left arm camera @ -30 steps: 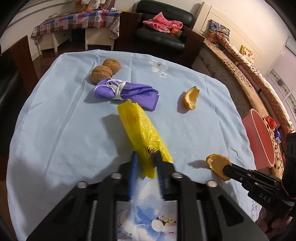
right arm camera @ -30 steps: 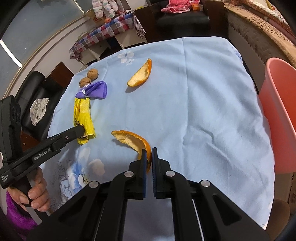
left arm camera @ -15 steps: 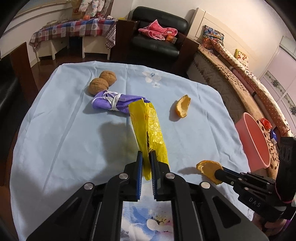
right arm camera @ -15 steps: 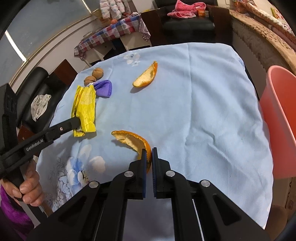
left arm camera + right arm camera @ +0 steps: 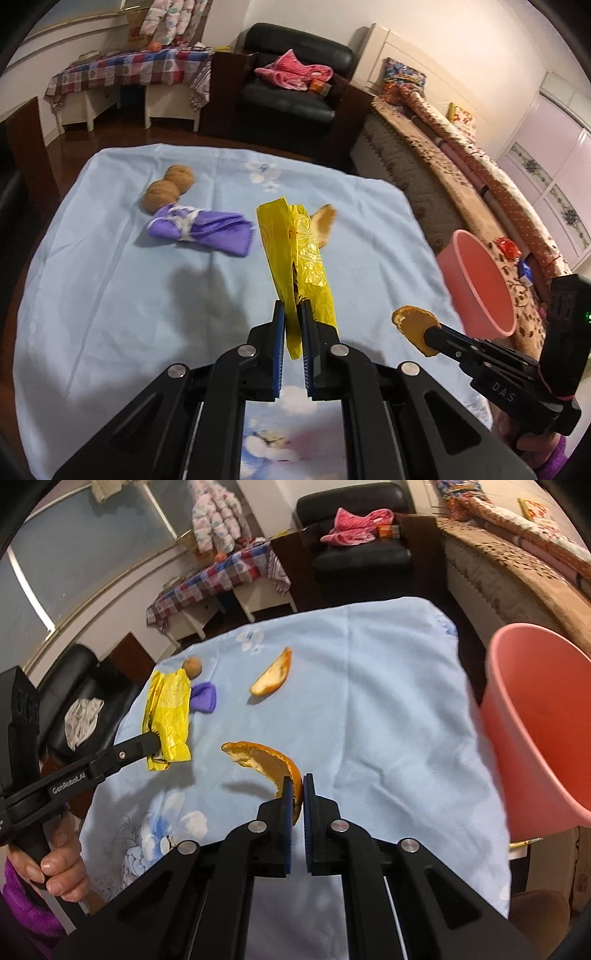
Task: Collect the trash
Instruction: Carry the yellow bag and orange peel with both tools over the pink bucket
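My left gripper point(image 5: 293, 317) is shut on a yellow plastic wrapper point(image 5: 297, 254) and holds it in the air above the blue tablecloth; the wrapper also shows in the right wrist view point(image 5: 168, 716). My right gripper point(image 5: 297, 794) is shut on an orange peel point(image 5: 266, 760), lifted off the cloth; the peel also shows in the left wrist view point(image 5: 415, 326). A second orange peel point(image 5: 271, 674) lies on the cloth further back. A pink bin point(image 5: 539, 731) stands off the table's right edge, also visible in the left wrist view point(image 5: 480, 280).
A purple cloth bundle point(image 5: 199, 229) and two walnuts point(image 5: 168, 184) lie at the far left of the table point(image 5: 110, 295). A black armchair point(image 5: 291, 92) and a bed point(image 5: 461, 177) stand beyond the table.
Both grippers have risen. The yellow wrapper has come off the cloth and moved right; the orange peel has been lifted and carried nearer the pink bin.
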### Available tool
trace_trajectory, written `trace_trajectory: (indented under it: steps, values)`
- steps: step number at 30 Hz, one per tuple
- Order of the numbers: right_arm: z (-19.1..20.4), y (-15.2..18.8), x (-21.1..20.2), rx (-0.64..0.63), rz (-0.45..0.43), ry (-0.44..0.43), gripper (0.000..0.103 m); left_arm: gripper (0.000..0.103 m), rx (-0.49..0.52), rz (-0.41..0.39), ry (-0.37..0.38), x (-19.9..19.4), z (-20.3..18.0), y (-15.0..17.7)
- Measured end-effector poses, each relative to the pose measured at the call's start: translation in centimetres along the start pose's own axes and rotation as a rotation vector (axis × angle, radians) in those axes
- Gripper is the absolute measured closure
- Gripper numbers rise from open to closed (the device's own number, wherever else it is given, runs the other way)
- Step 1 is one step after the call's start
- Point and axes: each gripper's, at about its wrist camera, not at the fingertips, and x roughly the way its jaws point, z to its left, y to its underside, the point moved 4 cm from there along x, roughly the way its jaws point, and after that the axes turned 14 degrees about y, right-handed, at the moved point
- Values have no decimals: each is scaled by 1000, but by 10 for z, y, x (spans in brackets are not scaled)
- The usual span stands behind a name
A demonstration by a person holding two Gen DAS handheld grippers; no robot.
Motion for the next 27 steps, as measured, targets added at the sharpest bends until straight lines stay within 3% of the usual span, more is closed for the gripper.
trace_trajectory:
  steps: [10,18,27]
  values:
    - [-48,-7,-27,101,-80,56,98,95,93,-9,66,8,-56,-12]
    - [-106,-14,-56,197,-169,162,98,95,173,26,141,30,-111,-17]
    - [-166,-11,-68,314,-208,238,98,95,257,70,217,57,-172,-17]
